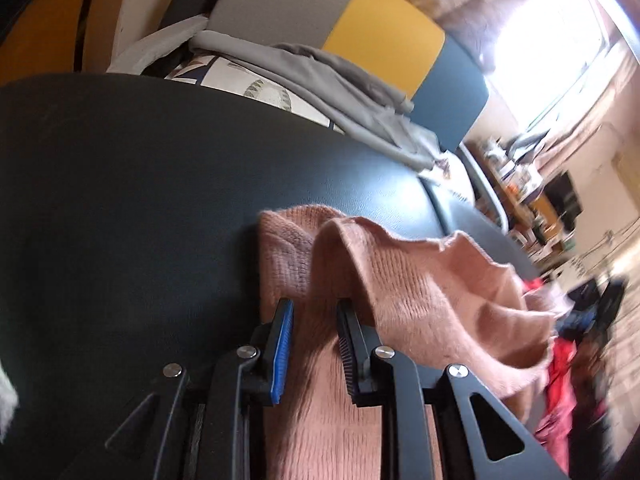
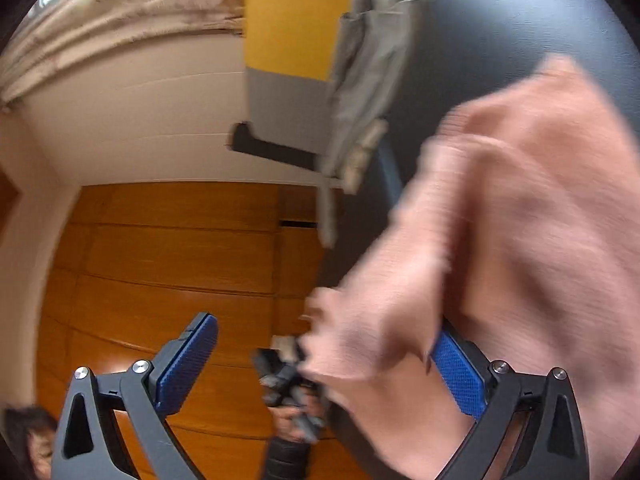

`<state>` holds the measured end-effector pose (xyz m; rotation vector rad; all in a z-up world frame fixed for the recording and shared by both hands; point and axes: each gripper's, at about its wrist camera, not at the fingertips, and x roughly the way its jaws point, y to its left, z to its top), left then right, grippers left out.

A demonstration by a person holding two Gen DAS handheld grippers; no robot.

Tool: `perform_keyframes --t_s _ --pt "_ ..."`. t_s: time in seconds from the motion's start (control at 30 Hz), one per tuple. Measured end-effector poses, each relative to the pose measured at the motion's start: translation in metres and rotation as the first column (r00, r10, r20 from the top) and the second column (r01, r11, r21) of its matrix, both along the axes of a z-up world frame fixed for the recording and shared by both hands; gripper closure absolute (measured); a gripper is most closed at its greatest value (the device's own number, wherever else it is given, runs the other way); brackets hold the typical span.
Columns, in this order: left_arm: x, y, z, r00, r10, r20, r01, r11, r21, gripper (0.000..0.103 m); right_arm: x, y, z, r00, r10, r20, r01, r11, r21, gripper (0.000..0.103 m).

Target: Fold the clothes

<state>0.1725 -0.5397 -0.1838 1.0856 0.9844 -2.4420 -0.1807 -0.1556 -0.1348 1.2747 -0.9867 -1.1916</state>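
Note:
A pink knit sweater (image 1: pixel 432 292) lies crumpled on a dark leather-like surface (image 1: pixel 140 180). My left gripper (image 1: pixel 314 304) points down at the sweater with a narrow gap between its jaws. A strip of the knit runs through that gap and drapes over the right finger, and the left blue pad (image 1: pixel 282 344) shows bare. In the right wrist view the sweater (image 2: pixel 520 200) is blurred. My right gripper (image 2: pixel 324 326) stands wide open at the sweater's edge, which hangs over its right pad (image 2: pixel 460 372).
A grey garment (image 1: pixel 320 72) lies at the back of the dark surface against a grey, yellow and blue cushion (image 1: pixel 384 40). Red cloth (image 1: pixel 560 380) sits off the right edge. Wood panelling (image 2: pixel 180 260) fills the left, with a person's hair (image 2: pixel 28 436) at the lower corner.

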Motion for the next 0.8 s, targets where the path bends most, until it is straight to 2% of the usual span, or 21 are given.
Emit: perform_keyframes --t_s 0.13,0.2,0.27,0.3,0.37,0.43,0.5,0.57,0.6,0.8 --pt "-0.007 -0.001 -0.007 1.000 -0.017 -0.021 0.018 0.999 0.030 0.081 -0.035 -0.020 0.020 0.990 -0.144 0.008 0.144 0.987 -0.068 0.000" --pt "-0.011 -0.001 -0.009 0.999 -0.042 0.000 0.042 0.999 0.017 0.081 -0.046 -0.024 0.027 0.985 -0.172 -0.026 0.172 0.985 -0.024 0.000" --pt "-0.010 0.000 -0.007 0.998 -0.062 -0.014 0.062 0.998 0.007 0.081 -0.046 -0.020 0.034 0.983 -0.148 -0.105 0.157 0.984 0.080 0.000" --pt "-0.006 -0.004 -0.009 0.998 -0.046 -0.032 0.047 0.998 0.032 0.081 -0.044 -0.013 0.037 0.978 -0.123 -0.168 0.150 0.977 0.153 0.000" --pt "0.004 -0.009 -0.015 0.998 -0.017 -0.055 0.021 0.996 0.082 0.080 -0.035 0.009 0.043 0.946 -0.059 -0.318 0.165 0.934 0.317 0.000" --pt "0.009 -0.004 -0.016 0.998 -0.036 -0.052 0.040 0.997 0.064 0.079 -0.023 0.034 0.044 0.899 0.020 -0.437 0.200 0.869 0.452 0.000" --pt "0.013 0.004 -0.017 0.996 -0.072 -0.052 0.075 0.996 0.047 0.079 -0.018 0.056 0.037 0.882 0.086 -0.462 0.195 0.828 0.526 0.009" --pt "0.015 0.012 -0.016 0.992 -0.106 -0.071 0.110 0.993 0.053 0.078 -0.015 0.072 0.028 0.881 0.130 -0.456 0.173 0.807 0.565 0.057" --pt "0.016 0.016 -0.015 0.990 -0.116 -0.076 0.120 0.992 0.049 0.078 -0.013 0.073 0.024 0.876 0.155 -0.456 0.163 0.795 0.585 0.062" --pt "0.024 0.020 -0.015 0.994 -0.105 -0.031 0.105 0.994 0.012 0.078 -0.006 0.041 0.005 0.848 0.271 -0.456 0.098 0.765 0.637 0.062"
